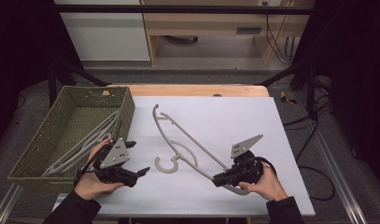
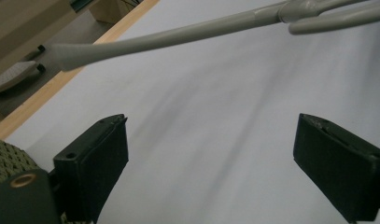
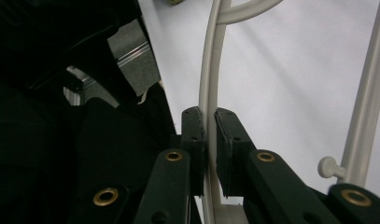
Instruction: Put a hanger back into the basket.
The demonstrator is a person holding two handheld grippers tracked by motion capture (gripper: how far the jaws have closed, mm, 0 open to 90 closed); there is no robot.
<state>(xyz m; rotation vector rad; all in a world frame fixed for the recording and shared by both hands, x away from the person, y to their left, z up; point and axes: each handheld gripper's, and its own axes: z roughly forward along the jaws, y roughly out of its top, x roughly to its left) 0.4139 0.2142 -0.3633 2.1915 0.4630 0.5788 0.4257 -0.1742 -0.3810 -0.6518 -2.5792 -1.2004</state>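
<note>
A grey plastic hanger (image 1: 187, 147) lies tilted on the white table top (image 1: 225, 116), its hook toward the table's front. My right gripper (image 1: 216, 179) is shut on the hanger's near end; in the right gripper view the pale bar (image 3: 208, 84) runs between the two closed jaws. My left gripper (image 1: 138, 158) is open above the table beside the basket, with nothing between its fingers (image 2: 96, 158). In the left gripper view the hanger's arm (image 2: 178, 35) crosses the top, apart from the jaws.
An olive woven basket (image 1: 47, 140) stands at the table's left and holds other grey hangers (image 1: 85, 142). A wooden strip (image 1: 197, 89) edges the table's far side. Cables (image 1: 313, 140) trail on the floor at the right.
</note>
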